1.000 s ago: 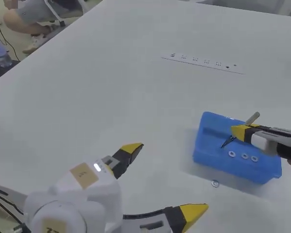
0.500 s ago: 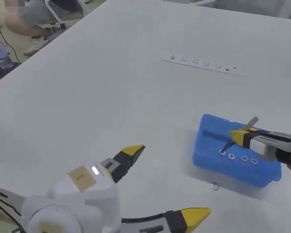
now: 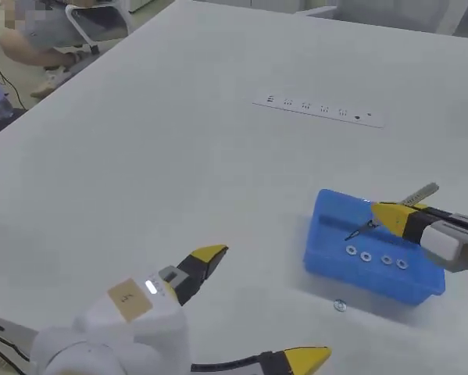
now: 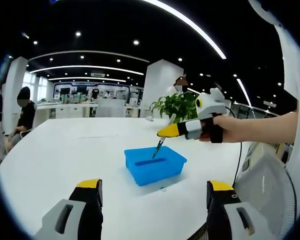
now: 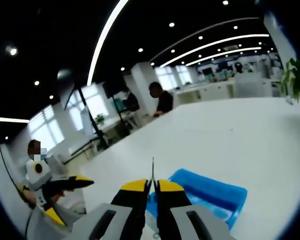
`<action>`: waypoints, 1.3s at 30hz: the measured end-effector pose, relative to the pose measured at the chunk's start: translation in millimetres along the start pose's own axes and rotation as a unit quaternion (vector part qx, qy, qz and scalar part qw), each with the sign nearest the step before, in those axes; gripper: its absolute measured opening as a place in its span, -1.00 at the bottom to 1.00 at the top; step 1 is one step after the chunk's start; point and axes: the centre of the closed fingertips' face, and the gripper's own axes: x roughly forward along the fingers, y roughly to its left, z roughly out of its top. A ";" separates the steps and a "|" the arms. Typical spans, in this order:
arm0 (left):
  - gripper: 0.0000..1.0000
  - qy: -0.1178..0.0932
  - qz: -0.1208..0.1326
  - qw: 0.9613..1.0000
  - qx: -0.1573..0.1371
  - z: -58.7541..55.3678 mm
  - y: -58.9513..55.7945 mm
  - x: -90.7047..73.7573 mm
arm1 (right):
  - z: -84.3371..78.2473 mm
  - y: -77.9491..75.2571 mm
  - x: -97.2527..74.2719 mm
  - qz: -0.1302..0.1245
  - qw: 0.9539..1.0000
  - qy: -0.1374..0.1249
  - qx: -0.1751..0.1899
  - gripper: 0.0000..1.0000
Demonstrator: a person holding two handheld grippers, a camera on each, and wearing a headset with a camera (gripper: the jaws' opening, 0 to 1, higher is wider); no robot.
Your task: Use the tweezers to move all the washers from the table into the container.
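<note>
A blue container (image 3: 374,275) sits on the white table and holds several washers (image 3: 366,255). One washer (image 3: 340,305) lies on the table just in front of it, also seen as a washer (image 4: 163,189) in the left gripper view. My right gripper (image 3: 384,212) is shut on the tweezers (image 3: 360,229), whose tips hang over the container's left part with nothing seen between them. In its own view the right gripper (image 5: 151,186) pinches the tweezers (image 5: 152,170) above the container (image 5: 210,192). My left gripper (image 3: 261,306) hovers open and empty at the near left.
A white power strip (image 3: 319,110) lies flat on the far table. A person and a chair (image 3: 101,19) are beyond the table's far left corner. The table's edge runs along the left. Other people sit at desks in the background.
The tweezers' tips have risen from the container floor and drawn back a little. One more washer now lies in the container's row. The left gripper has stayed put.
</note>
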 end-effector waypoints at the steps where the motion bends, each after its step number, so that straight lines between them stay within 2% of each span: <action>1: 0.74 0.001 0.000 1.000 0.000 -0.2 -0.1 0.0 | -2.8 3.0 -0.6 0.003 1.000 0.003 0.001 -0.94; 4: 0.73 0.002 0.000 1.000 0.001 -0.6 -0.2 0.0 | -15.2 7.7 -0.9 0.011 1.000 0.017 -0.001 -0.94; 9: 0.73 0.005 0.001 1.000 0.003 -2.0 -0.1 -0.3 | -48.3 5.2 1.0 0.002 0.997 0.070 -0.027 -0.94; 16: 0.72 0.008 0.002 1.000 0.005 -3.5 0.8 -0.7 | -73.3 2.6 7.7 0.002 0.993 0.107 -0.042 -0.94; 21: 0.71 0.011 0.003 1.000 0.006 -4.6 1.5 -0.9 | -81.9 -2.4 10.4 -0.005 0.989 0.129 -0.068 -0.94; 30: 0.70 0.015 0.005 1.000 0.008 -6.1 2.8 -1.4 | -85.2 -0.1 11.9 0.003 0.986 0.143 -0.086 -0.94; 36: 0.70 0.015 0.005 1.000 0.008 -5.9 2.8 -1.3 | -87.9 5.6 14.1 0.022 0.979 0.156 -0.130 -0.93; 39: 0.69 0.017 0.005 1.000 0.010 -6.3 2.9 -1.1 | -92.4 16.8 17.2 0.034 0.973 0.162 -0.160 -0.93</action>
